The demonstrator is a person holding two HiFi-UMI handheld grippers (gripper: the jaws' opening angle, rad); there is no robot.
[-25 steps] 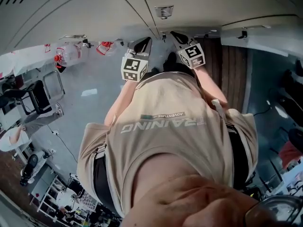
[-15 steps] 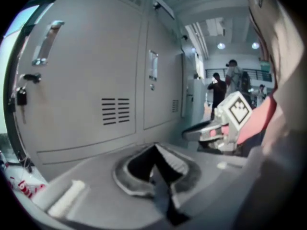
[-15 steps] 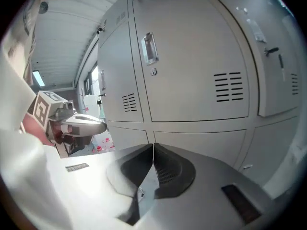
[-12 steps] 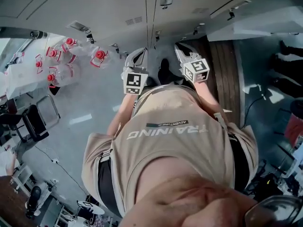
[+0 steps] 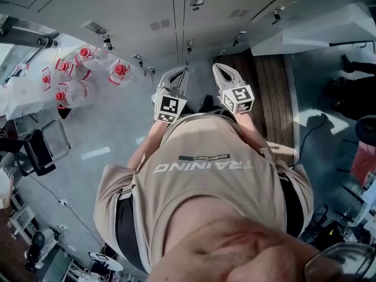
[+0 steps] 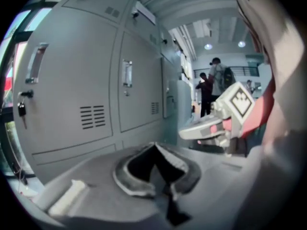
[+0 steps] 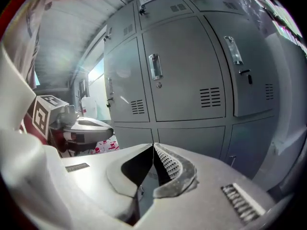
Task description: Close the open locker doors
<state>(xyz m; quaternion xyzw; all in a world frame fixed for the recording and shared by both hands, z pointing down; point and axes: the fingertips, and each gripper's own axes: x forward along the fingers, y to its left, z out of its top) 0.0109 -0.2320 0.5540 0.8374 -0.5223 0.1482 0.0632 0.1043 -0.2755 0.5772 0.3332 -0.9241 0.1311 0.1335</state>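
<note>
Grey locker doors (image 5: 176,10) run along the top of the head view, shut right in front of me. At the upper right one locker door (image 5: 317,34) stands swung out. My left gripper (image 5: 183,70) and right gripper (image 5: 216,67) are held side by side just short of the lockers, both shut on nothing. In the left gripper view the jaw tips (image 6: 153,144) meet before shut vented doors (image 6: 72,85), with the right gripper (image 6: 206,128) beside them. In the right gripper view the tips (image 7: 153,145) meet before shut doors (image 7: 182,75); a door (image 7: 252,71) at the right stands proud of the row.
Several water bottles with red caps (image 5: 76,75) lie on the floor at the left, with a dark chair (image 5: 41,151) behind them. A brown ribbed strip (image 5: 276,98) runs along the floor on the right. People (image 6: 213,85) stand far down the hall.
The view has shifted, so the lockers sit higher and the bottles have come into sight at the left. Both grippers stay shut and side by side in front of the lockers.
</note>
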